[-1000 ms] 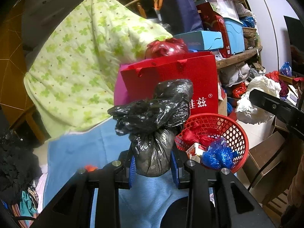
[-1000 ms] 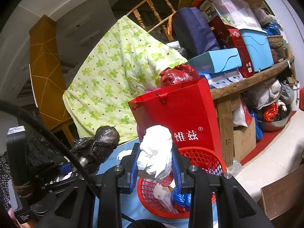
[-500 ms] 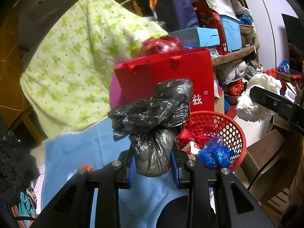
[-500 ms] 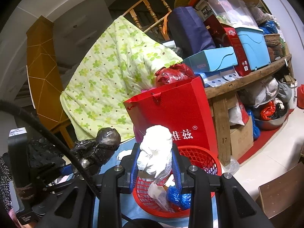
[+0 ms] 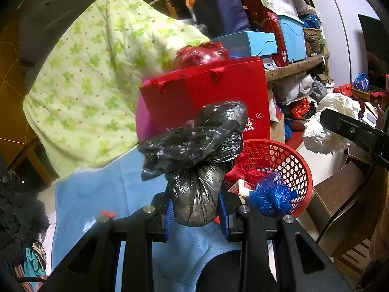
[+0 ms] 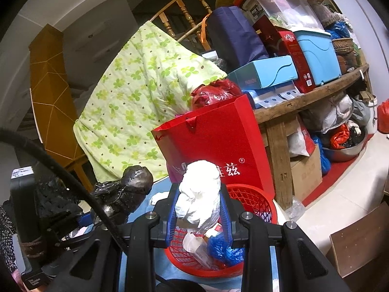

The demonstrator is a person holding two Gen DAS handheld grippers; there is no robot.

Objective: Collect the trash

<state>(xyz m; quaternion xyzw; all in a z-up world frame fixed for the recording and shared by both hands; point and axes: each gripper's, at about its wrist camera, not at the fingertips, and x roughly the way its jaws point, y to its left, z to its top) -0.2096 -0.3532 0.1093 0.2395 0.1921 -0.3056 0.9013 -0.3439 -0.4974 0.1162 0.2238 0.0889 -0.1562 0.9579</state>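
My left gripper (image 5: pixel 195 213) is shut on a tied black trash bag (image 5: pixel 197 153), held up over the blue cloth just left of the red mesh basket (image 5: pixel 289 155). The basket holds red and blue plastic scraps and a small carton. My right gripper (image 6: pixel 199 215) is shut on a crumpled white plastic bag (image 6: pixel 199 194), above the near left rim of the same red basket (image 6: pixel 252 199). In the right wrist view the black bag (image 6: pixel 126 189) and the left gripper show at the left. The white bag (image 5: pixel 330 126) shows at the right in the left wrist view.
A red paper gift bag (image 5: pixel 209 102) stands right behind the basket. A green flowered quilt (image 5: pixel 97 73) drapes behind at the left. A wooden shelf (image 6: pixel 311 97) stacked with boxes stands at the right, with sacks and a metal bowl (image 6: pixel 345 150) under it. A wooden chair (image 5: pixel 340 194) stands near right.
The view in both cameras has drifted slightly, so the basket and red bag sit a little nearer. Both grips are unchanged.
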